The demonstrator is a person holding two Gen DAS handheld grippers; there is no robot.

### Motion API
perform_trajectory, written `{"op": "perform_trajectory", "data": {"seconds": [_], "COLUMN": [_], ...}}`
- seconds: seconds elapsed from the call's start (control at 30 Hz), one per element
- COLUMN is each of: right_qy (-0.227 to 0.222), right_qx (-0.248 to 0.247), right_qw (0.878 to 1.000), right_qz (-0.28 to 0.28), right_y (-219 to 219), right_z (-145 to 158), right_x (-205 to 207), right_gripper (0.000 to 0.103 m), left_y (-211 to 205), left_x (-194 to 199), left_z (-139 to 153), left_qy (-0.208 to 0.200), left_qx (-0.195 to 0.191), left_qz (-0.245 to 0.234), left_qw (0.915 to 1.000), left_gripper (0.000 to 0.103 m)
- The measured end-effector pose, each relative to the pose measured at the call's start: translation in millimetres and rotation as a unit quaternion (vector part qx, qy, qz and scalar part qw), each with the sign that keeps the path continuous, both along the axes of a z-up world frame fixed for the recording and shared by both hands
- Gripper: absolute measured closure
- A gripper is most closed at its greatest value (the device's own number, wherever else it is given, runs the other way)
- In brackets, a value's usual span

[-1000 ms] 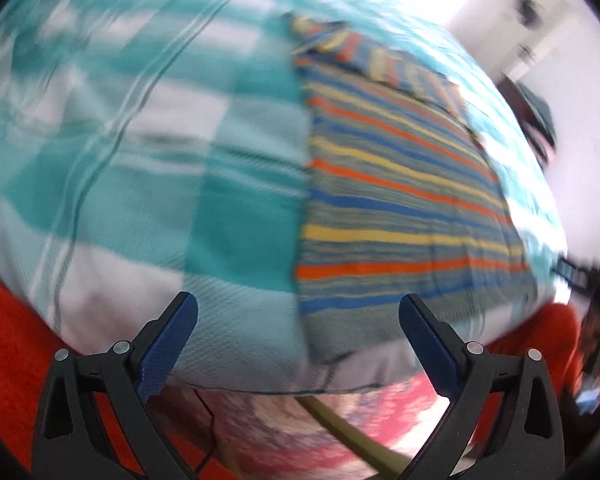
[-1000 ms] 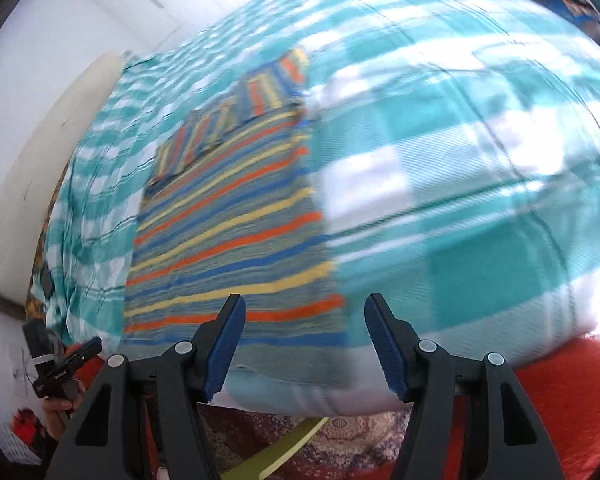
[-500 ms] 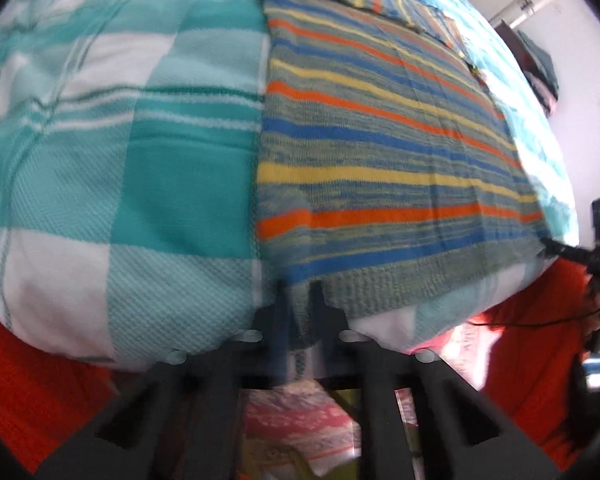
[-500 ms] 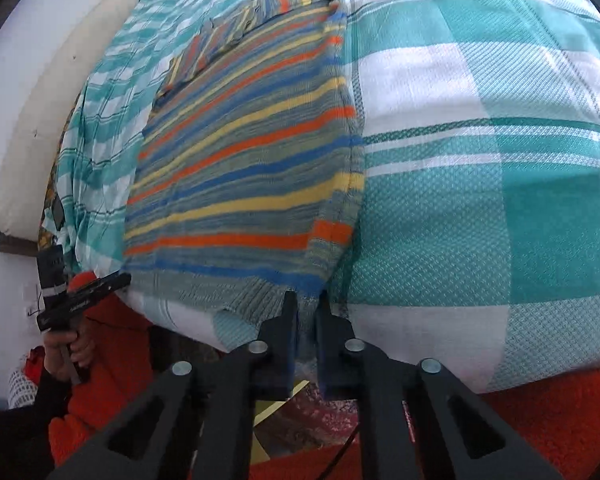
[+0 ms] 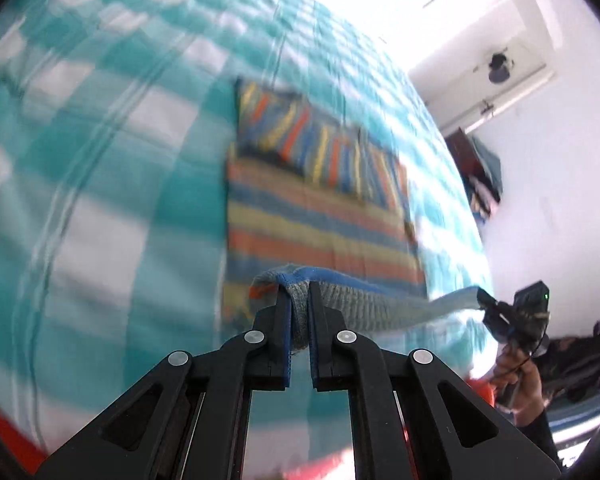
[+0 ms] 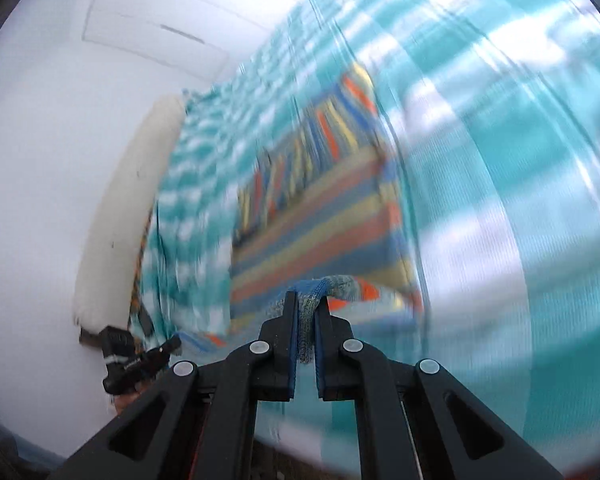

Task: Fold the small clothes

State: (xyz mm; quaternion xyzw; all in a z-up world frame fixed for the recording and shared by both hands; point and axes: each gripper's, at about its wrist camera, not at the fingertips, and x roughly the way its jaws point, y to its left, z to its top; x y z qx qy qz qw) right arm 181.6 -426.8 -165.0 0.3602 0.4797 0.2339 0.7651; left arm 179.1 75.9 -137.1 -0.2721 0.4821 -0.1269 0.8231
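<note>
Both wrist views share sweater [image 5: 324, 236].

each gripper [image 5: 299, 308] [image 6: 306, 312] has black angular arms with triangular cut-outs, round silver screws and blue-lined fingers [image 5: 285, 320]; a dark sleeve [image 5: 538, 432] shows.

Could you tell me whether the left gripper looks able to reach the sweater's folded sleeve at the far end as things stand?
Probably not freely: the left gripper is shut on the sweater's near hem, though nothing lies between it and the sleeve.
</note>
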Motion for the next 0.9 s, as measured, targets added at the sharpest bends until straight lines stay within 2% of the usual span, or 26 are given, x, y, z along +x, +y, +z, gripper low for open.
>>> {"op": "perform_trajectory", "data": {"seconds": [0.23, 0.33, 0.43, 0.5, 0.53, 0.57, 0.6, 0.63, 0.67, 0.7, 0.77, 0.83, 0.9], "right_qy": [-0.029, -0.035, -0.032, -0.026, -0.025, -0.025, -0.028, -0.031, -0.034, -0.035, -0.037, -0.047, -0.051], "right_qx": [-0.008, -0.018, -0.038, -0.031, -0.027, -0.039, -0.051, -0.059, -0.067, -0.074, -0.086, -0.107, -0.138], "right_qw": [0.999, 0.999, 0.998, 0.998, 0.997, 0.996, 0.994, 0.993, 0.991, 0.989, 0.988, 0.989, 0.989], "right_qz": [-0.025, -0.03, -0.042, -0.057, -0.066, -0.082, -0.093, -0.102, -0.114, -0.124, -0.122, -0.09, -0.034], "right_y": [14, 23, 32, 34, 35, 35, 35, 34, 32, 28, 22, 18, 18], "right_z": [11, 12, 0, -18, -27, -35, -39, -42, -43, -44, -43, -36, -32], "right_x": [134, 192, 249, 278, 289, 298, 302, 305, 305, 304, 298, 282, 259], "right_gripper": [0.096, 0.096, 0.096, 0.095, 0.09, 0.089, 0.077, 0.065, 0.062, 0.058, 0.057, 0.057, 0.057], "left_y": [15, 18, 20, 23, 27, 30, 38, 44, 51, 58, 63, 63, 56], "left_x": [125, 182, 241, 265, 279, 281, 285, 285, 282, 275, 257, 233, 193], "left_z": [1, -8, -29, -41, -48, -51, -54, -57, -58, -57, -57, -59, -66], "left_qy": [-0.016, -0.011, 0.0, 0.007, 0.017, 0.022, 0.024, 0.023, 0.021, 0.018, 0.017, 0.028, 0.04], "left_qx": [0.021, 0.032, 0.054, 0.07, 0.088, 0.089, 0.078, 0.068, 0.06, 0.056, 0.062, 0.068, 0.057], "left_qz": [0.025, 0.035, 0.05, 0.068, 0.093, 0.107, 0.123, 0.133, 0.143, 0.146, 0.135, 0.108, 0.074], "left_qw": [0.9993, 0.9988, 0.9973, 0.9952, 0.9916, 0.9899, 0.989, 0.9884, 0.9878, 0.9875, 0.9888, 0.9914, 0.9948], "left_gripper": [0.099, 0.099, 0.097, 0.09, 0.085, 0.072, 0.058, 0.051, 0.045, 0.04, 0.037, 0.037, 0.031]}}
